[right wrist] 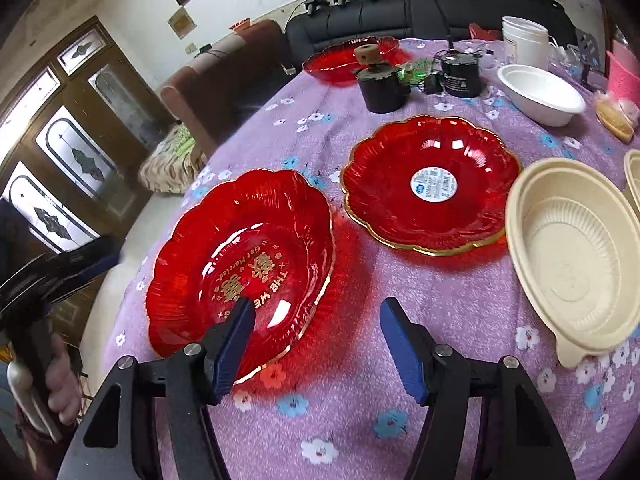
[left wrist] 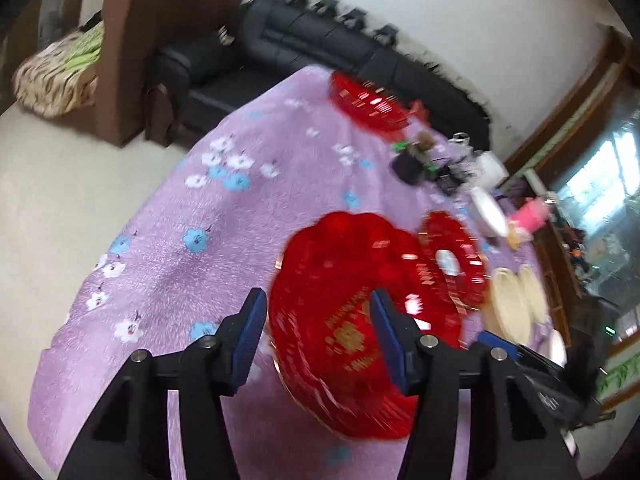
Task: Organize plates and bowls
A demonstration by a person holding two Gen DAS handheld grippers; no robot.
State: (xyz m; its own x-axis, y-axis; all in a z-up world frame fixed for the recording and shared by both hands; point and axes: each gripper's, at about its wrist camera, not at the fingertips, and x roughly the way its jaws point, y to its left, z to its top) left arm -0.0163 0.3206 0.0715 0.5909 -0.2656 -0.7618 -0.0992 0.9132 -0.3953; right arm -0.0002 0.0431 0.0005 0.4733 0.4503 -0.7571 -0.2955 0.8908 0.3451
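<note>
Three red plates (right wrist: 240, 256) lie on the cloth: one with gold lettering, one (right wrist: 430, 184) with a round sticker, and one (right wrist: 348, 58) at the far edge. Two beige bowls show, one whole (right wrist: 576, 248) and one (right wrist: 634, 176) cut off at the right edge. There is one white bowl (right wrist: 542, 94), one white tub (right wrist: 524, 40), and two black canisters (right wrist: 382, 88), the other (right wrist: 460, 72) beside it.

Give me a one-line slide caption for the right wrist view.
Open right gripper straddling the rim of a red scalloped plate with gold lettering on a purple floral tablecloth.
</note>
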